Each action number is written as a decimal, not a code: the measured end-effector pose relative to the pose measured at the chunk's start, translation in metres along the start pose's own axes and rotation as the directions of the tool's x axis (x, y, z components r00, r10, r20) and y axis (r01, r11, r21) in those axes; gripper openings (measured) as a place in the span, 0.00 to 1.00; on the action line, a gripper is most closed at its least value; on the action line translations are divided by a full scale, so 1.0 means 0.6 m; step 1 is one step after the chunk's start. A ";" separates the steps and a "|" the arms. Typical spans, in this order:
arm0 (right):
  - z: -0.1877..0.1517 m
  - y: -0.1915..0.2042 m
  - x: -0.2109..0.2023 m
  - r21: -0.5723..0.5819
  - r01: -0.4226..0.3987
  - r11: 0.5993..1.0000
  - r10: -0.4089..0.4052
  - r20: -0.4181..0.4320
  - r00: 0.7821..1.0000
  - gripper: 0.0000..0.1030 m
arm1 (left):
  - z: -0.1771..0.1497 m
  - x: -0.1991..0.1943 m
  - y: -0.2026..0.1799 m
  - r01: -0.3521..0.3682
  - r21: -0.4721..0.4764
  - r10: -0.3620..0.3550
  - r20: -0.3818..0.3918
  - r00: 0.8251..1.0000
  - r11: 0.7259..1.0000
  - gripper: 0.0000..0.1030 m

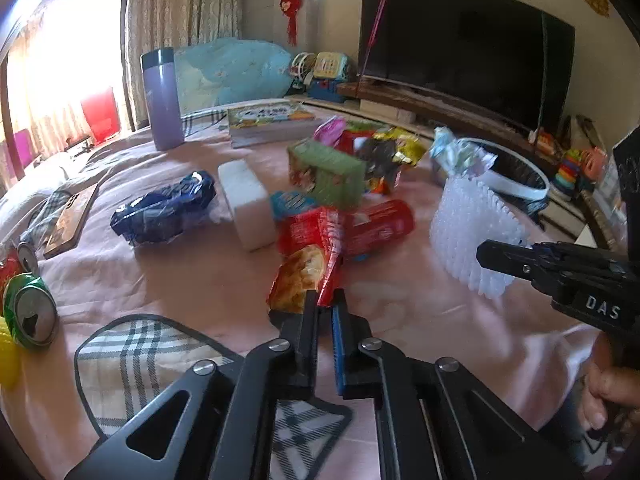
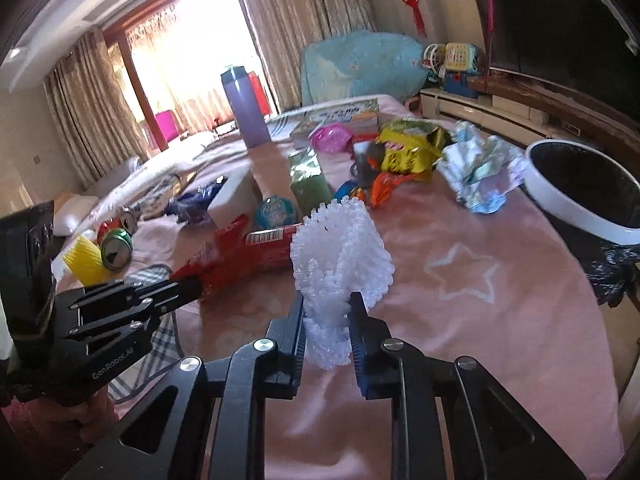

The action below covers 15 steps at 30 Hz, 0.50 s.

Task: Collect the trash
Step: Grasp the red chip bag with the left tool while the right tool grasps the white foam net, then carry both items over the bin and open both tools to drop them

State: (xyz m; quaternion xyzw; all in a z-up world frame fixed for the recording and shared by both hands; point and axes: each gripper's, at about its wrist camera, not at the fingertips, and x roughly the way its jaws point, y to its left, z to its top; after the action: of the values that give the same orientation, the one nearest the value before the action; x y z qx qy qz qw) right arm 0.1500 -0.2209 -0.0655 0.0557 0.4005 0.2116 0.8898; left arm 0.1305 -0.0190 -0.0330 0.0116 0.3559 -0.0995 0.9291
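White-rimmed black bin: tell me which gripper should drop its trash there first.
Probably right. The right gripper holds white foam netting with the bin on its side; the left gripper holds a red wrapper farther away.

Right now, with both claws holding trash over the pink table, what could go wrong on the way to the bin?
The left claw pinches only a corner of the red crinkly snack wrapper, so it may slip or drag neighbouring litter. The right claw squeezes soft white foam netting near its base; it could squirm free. The white-rimmed bin sits off the table's edge: a drop could miss.
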 end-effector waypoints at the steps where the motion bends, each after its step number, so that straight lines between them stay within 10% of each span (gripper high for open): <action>1: 0.001 -0.005 -0.006 0.007 0.000 1.000 0.000 0.009 1.000 0.19 | 0.005 -0.007 -0.004 0.011 -0.001 -0.011 0.008 1.000 1.000 0.04; 15: 0.039 -0.125 -0.090 0.112 0.078 0.991 -0.090 0.110 0.990 0.19 | 0.069 -0.014 -0.100 0.170 0.087 -0.174 0.049 0.984 0.982 0.02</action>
State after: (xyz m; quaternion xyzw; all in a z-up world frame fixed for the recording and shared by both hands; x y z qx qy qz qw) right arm 0.1603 -0.3097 -0.0327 0.0985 0.3616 0.1485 0.9152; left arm 0.1402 -0.0800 0.0061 0.0164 0.3249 -0.1943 0.9254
